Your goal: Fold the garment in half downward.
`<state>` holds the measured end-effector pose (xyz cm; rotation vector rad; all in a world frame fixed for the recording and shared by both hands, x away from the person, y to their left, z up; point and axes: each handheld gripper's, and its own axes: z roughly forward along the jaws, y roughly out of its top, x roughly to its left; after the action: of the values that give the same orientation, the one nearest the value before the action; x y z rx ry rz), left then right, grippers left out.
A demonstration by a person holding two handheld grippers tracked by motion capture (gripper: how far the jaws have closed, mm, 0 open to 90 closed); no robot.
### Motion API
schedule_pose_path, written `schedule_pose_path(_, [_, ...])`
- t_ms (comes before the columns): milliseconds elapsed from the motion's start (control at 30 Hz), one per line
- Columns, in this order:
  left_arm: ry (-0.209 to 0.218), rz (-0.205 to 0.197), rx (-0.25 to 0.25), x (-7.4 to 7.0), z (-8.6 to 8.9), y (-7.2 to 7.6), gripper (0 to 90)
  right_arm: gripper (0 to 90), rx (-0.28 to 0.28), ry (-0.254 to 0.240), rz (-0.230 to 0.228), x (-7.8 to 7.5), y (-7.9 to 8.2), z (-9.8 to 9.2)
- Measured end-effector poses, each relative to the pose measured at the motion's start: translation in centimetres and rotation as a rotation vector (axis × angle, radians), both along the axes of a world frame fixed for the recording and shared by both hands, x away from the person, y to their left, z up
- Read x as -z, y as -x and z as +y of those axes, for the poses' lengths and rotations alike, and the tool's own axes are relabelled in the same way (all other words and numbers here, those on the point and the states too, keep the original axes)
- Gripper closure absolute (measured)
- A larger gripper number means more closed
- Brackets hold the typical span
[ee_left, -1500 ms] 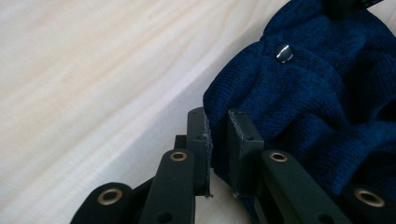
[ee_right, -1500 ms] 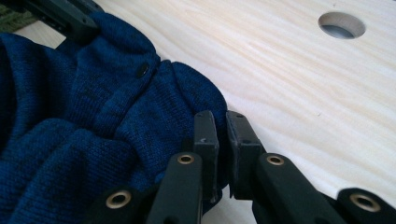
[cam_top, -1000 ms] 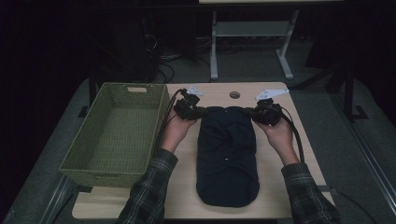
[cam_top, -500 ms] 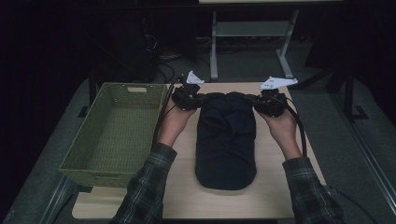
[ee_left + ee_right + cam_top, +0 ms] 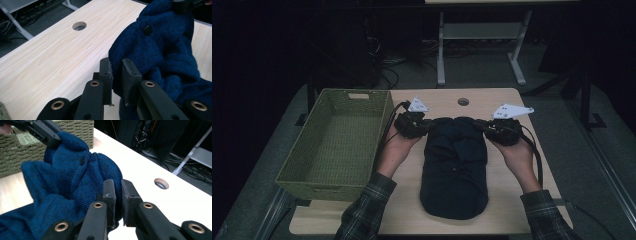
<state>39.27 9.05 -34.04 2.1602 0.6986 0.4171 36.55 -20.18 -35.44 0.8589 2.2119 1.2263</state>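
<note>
- A dark blue knitted sweater (image 5: 455, 167) lies folded lengthwise on the pale wooden worktop (image 5: 512, 200), its near end close to the near edge and its far end lifted between two hand-held grippers
- The left gripper (image 5: 424, 126), held in the person's left hand (image 5: 396, 150), grips the far left corner of the sweater; seen from the left gripper view, its two black fingers (image 5: 106, 72) are clamped on a fold of the blue knit (image 5: 160, 57), with cloth pinched between the pads
- The right gripper (image 5: 484, 127), held in the right hand (image 5: 518, 152), grips the far right corner; in the right gripper view its fingers (image 5: 109, 192) stand nearly together, the left one pressed against the knit (image 5: 75, 182), though how much cloth sits between the pads is hard to tell
- A dark button (image 5: 148, 30) sits on the raised part of the sweater, also seen in the right gripper view (image 5: 82, 160)
- A green woven basket (image 5: 334, 142) stands on the left side of the worktop, just beside the left hand and apart from the sweater
- A round cable hole (image 5: 463, 101) is cut in the worktop at its far edge, beyond the sweater and between the two grippers
- Plaid sleeves (image 5: 364, 210) enter from the near edge on both sides of the sweater
- A grey three-cornered plate tops each gripper, and a black cable (image 5: 537, 160) trails from the right one along the right forearm
</note>
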Motion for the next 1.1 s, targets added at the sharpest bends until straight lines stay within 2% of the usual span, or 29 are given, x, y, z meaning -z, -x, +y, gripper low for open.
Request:
schedule_pose_path(133, [-0.010, -0.015, -0.007, -0.8, -0.1, -0.5, 79.5, 82.8, 0.013, 0.002, -0.011, -0.3, -0.4, 0.3])
schedule_pose_path(233, [0.000, -0.038, -0.014, -1.9, -0.1, -0.9, 79.5, 82.9, 0.021, 0.009, -0.039, -1.0, -0.9, 0.4])
schedule_pose_path(267, [-0.001, -0.047, -0.011, -2.4, -0.1, -1.0, 79.5, 82.9, 0.023, 0.008, -0.037, -1.4, -1.0, 0.4])
schedule_pose_path(333, [0.009, -0.068, -0.018, -3.6, 0.0, -1.1, 79.4, 82.9, 0.028, 0.006, -0.058, -2.2, -1.3, 0.5])
schedule_pose_path(433, [0.010, -0.097, -0.016, -4.6, 0.0, -0.8, 79.4, 82.8, 0.036, -0.007, -0.094, -3.7, -1.3, 0.6])
schedule_pose_path(533, [0.011, -0.110, 0.000, -4.0, 0.1, 0.5, 78.8, 82.6, 0.030, -0.009, -0.106, -4.0, -0.5, 0.6])
schedule_pose_path(600, [0.010, -0.106, 0.019, -3.3, 0.3, 1.2, 78.5, 82.2, 0.020, 0.007, -0.112, -3.2, 0.3, 0.6])
schedule_pose_path(800, [0.008, -0.069, 0.045, -1.6, 0.7, 2.8, 78.0, 81.4, 0.009, 0.002, -0.084, -0.7, 2.3, 0.7])
schedule_pose_path(967, [0.027, -0.045, 0.056, -0.8, 1.1, 3.8, 77.7, 80.7, -0.005, -0.003, -0.070, 0.4, 3.5, 0.8])
schedule_pose_path(1100, [0.015, -0.042, 0.071, -0.7, 1.1, 4.6, 77.2, 80.0, -0.016, 0.007, -0.064, 1.0, 4.4, 0.8])
